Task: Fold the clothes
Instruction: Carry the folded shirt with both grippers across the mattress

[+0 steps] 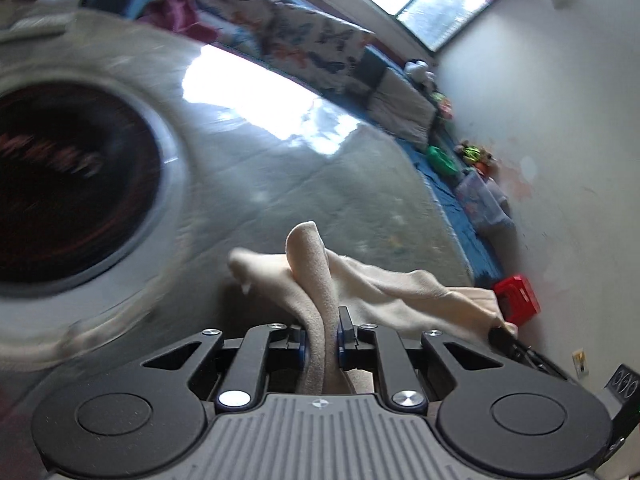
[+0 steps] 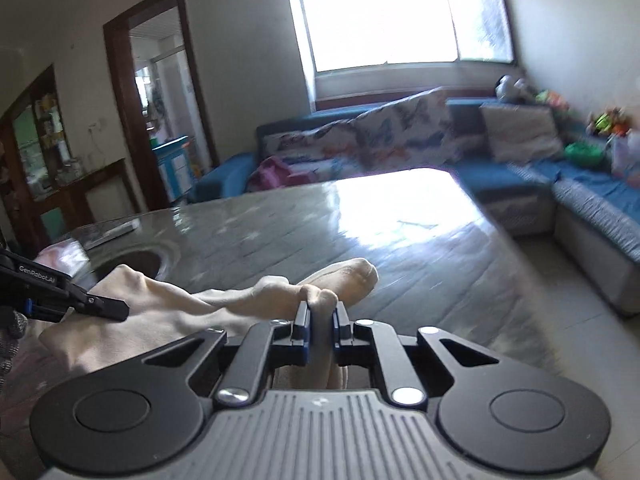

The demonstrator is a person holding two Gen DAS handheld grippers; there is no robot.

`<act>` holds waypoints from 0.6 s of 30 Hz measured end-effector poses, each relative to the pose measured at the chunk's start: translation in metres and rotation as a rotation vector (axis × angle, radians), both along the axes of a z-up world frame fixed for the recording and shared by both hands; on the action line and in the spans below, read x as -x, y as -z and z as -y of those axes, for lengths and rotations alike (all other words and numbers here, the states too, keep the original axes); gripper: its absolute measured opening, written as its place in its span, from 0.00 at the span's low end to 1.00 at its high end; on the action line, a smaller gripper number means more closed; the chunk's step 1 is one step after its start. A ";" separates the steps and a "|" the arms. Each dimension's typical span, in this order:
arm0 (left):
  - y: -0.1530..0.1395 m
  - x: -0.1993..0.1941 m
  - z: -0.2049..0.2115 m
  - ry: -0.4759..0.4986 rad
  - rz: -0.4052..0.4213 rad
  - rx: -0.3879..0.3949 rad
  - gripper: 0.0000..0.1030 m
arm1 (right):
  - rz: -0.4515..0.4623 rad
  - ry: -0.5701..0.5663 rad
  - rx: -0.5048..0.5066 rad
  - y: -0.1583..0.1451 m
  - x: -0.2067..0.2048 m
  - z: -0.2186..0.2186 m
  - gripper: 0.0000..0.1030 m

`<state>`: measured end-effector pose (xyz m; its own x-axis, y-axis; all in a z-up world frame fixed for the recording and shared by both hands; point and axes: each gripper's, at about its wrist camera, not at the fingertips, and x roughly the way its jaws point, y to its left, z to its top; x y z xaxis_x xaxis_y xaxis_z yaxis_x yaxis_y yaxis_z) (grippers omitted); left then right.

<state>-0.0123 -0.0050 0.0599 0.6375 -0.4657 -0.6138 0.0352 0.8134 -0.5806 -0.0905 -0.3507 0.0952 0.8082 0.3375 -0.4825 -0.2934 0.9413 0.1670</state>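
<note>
A cream-coloured cloth hangs stretched between both grippers above the grey table. My left gripper is shut on one bunched end of the cloth, which sticks up between its fingers. My right gripper is shut on the other end of the cloth, whose folds bulge past the fingertips. In the right wrist view the left gripper shows at the left edge, holding the cloth's far end. In the left wrist view the right gripper shows dimly at the cloth's right end.
A round dark recess with a pale rim sits in the table at the left. A blue sofa with a butterfly-print cover, cushions and toys runs behind and to the right. A red box lies by the wall. A doorway opens at the back left.
</note>
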 end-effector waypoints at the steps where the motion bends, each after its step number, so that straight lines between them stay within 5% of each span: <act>1: -0.002 -0.005 0.009 0.015 0.009 0.002 0.14 | 0.011 0.020 0.012 -0.005 -0.001 0.007 0.09; 12: -0.008 -0.058 0.105 0.153 0.064 0.010 0.14 | 0.063 0.221 0.123 -0.031 -0.031 0.076 0.09; 18: 0.013 -0.074 0.130 0.205 -0.001 -0.013 0.14 | -0.033 0.286 0.141 -0.002 -0.054 0.100 0.09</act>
